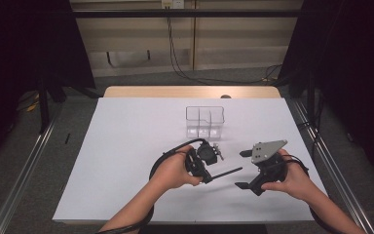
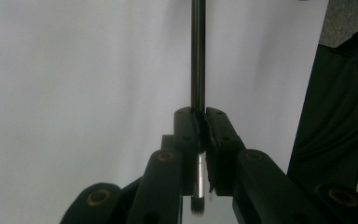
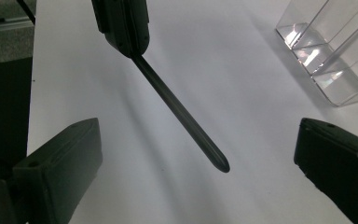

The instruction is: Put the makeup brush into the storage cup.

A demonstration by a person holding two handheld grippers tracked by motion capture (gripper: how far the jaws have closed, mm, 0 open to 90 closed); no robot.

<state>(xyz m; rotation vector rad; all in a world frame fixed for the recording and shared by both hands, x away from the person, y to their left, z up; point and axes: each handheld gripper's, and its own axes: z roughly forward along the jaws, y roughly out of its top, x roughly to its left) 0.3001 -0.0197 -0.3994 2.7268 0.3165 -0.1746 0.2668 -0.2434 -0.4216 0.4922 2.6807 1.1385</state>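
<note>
We hold the thin dark metallic rod, a pen-like stick with a tapered rounded tip (image 3: 182, 114), clamped between the jaws of our left gripper (image 2: 200, 116). The jaws are pressed tight on it near one end, and a short brush-like stub pokes out behind the pads in the left gripper view. From that grip the rod runs straight ahead along the gripper's own line.

Our right gripper (image 1: 243, 168) stands with its jaws spread wide and nothing between the pads. Seen from it, the rod comes in from ahead and upper left, slanting down so that its free tip sits between the two open jaws, nearer the left one and clear of both. Its long axis lies roughly along the right gripper's approach rather than across it, so we judge a handover would need the jaws to close on the tip end, or the wrist to turn first.

The clear plastic box with inner dividers (image 1: 204, 122) stands on the white table sheet (image 1: 126, 146) beyond both grippers, ahead and to the right of the right one.
</note>
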